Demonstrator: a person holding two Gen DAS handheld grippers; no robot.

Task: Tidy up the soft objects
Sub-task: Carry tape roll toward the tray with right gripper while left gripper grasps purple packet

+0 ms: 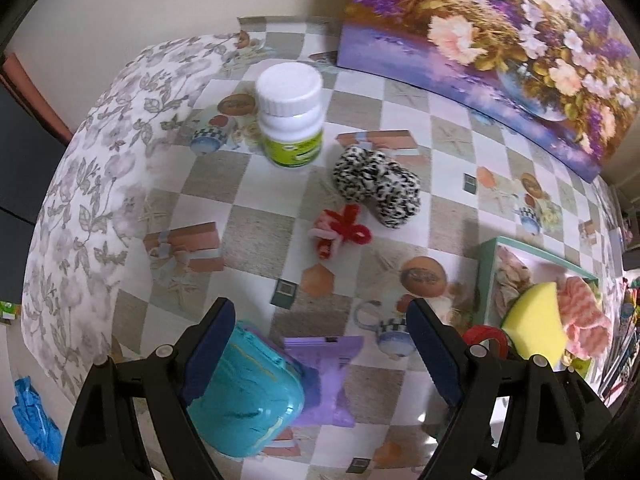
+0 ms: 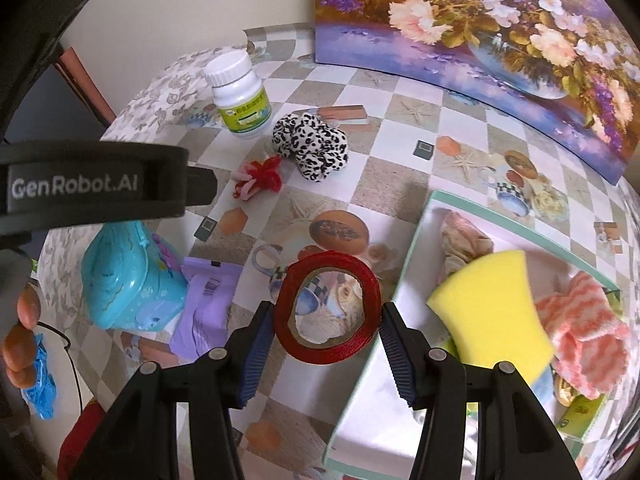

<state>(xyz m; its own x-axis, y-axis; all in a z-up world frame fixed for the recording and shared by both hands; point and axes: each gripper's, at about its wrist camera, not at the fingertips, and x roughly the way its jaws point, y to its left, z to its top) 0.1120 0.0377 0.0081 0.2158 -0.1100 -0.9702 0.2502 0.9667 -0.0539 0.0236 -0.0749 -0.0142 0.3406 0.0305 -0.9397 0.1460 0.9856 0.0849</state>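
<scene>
A leopard-print scrunchie (image 1: 376, 188) (image 2: 310, 146) and a red-and-pink fuzzy bow (image 1: 340, 232) (image 2: 258, 178) lie on the checkered tablecloth. To the right, a teal-rimmed box (image 1: 486, 276) (image 2: 416, 236) holds a yellow sponge (image 1: 536, 324) (image 2: 488, 308) and a pink striped cloth (image 1: 584, 320) (image 2: 584, 332). My left gripper (image 1: 320, 348) hangs open and empty above a teal case (image 1: 248, 392) and a purple packet (image 1: 328, 376). My right gripper (image 2: 326, 352) is half open above a red tape roll (image 2: 326, 308) lying on the table; its pads do not press the roll.
A white bottle with a green label (image 1: 290, 116) (image 2: 240, 92) stands at the back left. A flower painting (image 1: 500, 40) (image 2: 480, 20) leans along the back. A person's fingers (image 2: 24, 320) hold the left gripper's handle. A blue glove (image 1: 32, 416) lies beyond the table's left edge.
</scene>
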